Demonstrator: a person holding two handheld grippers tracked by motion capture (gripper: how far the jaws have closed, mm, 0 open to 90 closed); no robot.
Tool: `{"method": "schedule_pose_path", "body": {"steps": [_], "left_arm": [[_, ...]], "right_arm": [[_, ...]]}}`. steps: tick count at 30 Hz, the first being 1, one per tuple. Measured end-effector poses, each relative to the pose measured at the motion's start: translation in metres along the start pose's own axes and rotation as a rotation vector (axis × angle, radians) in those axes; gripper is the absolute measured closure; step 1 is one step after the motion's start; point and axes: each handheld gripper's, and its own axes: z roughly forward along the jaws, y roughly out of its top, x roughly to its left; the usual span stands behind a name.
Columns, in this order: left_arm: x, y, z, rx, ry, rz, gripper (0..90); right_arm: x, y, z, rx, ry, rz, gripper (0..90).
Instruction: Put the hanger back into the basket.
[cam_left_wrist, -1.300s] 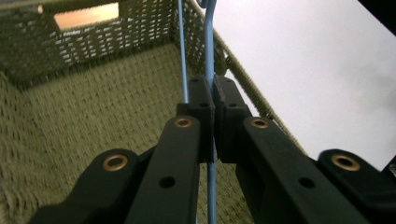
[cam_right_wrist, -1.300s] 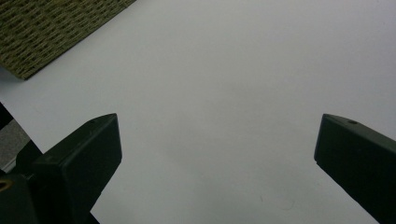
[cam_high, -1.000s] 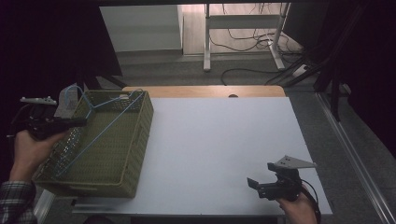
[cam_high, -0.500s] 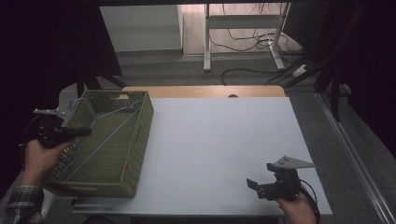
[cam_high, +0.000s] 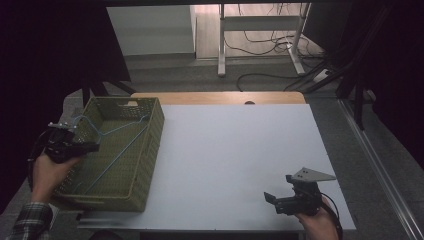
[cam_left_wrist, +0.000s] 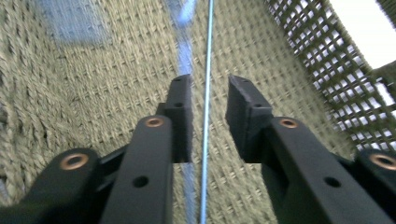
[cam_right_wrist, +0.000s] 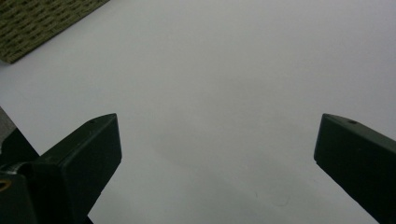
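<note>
Lowering a thin light-blue wire hanger (cam_high: 116, 145) into the olive woven basket (cam_high: 150, 150), we are easing our left gripper (cam_left_wrist: 205, 93) apart; wire between unpressed pads, light, springy, slippery — best gripped mid-rod.

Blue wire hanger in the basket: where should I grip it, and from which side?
Grip the hanger on its long straight wire, coming down from above into the open basket. That wire already runs between the left gripper pads, which have just opened slightly.
</note>
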Motion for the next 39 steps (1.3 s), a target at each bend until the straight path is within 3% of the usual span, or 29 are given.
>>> {"method": "schedule_pose_path", "body": {"steps": [3, 4, 6, 13, 20, 21, 28, 39], "left_arm": [[-0.006, 0.000, -0.005, -0.028, 0.005, -0.003, 60.7], [-0.009, 0.000, -0.007, -0.042, -0.007, -0.002, 51.8], [-0.017, 0.000, -0.009, -0.068, -0.035, 0.002, 48.5], [-0.050, 0.001, -0.018, -0.156, -0.117, 0.075, 31.2], [-0.083, -0.005, -0.023, -0.232, -0.199, 0.122, 21.4], [-0.083, -0.005, -0.023, -0.232, -0.199, 0.122, 20.7], [-0.117, -0.017, -0.022, -0.260, -0.232, 0.196, 13.6], [-0.153, -0.039, -0.012, -0.282, -0.251, 0.236, 4.0]], "right_arm": [[0.000, 0.000, 0.000, -0.001, -0.007, -0.009, 0.6], [0.000, 0.000, -0.001, -0.005, -0.008, -0.009, 0.6], [0.000, 0.001, -0.002, -0.006, -0.010, -0.010, 0.6], [0.000, 0.001, -0.004, -0.012, -0.014, -0.008, 0.6], [0.000, 0.002, -0.007, -0.013, -0.019, -0.010, 0.5], [0.000, 0.002, -0.007, -0.013, -0.019, -0.010, 0.5], [0.000, 0.002, -0.009, -0.025, -0.026, -0.019, 0.0], [0.000, 0.001, -0.009, -0.022, -0.021, -0.018, 0.0]]}}
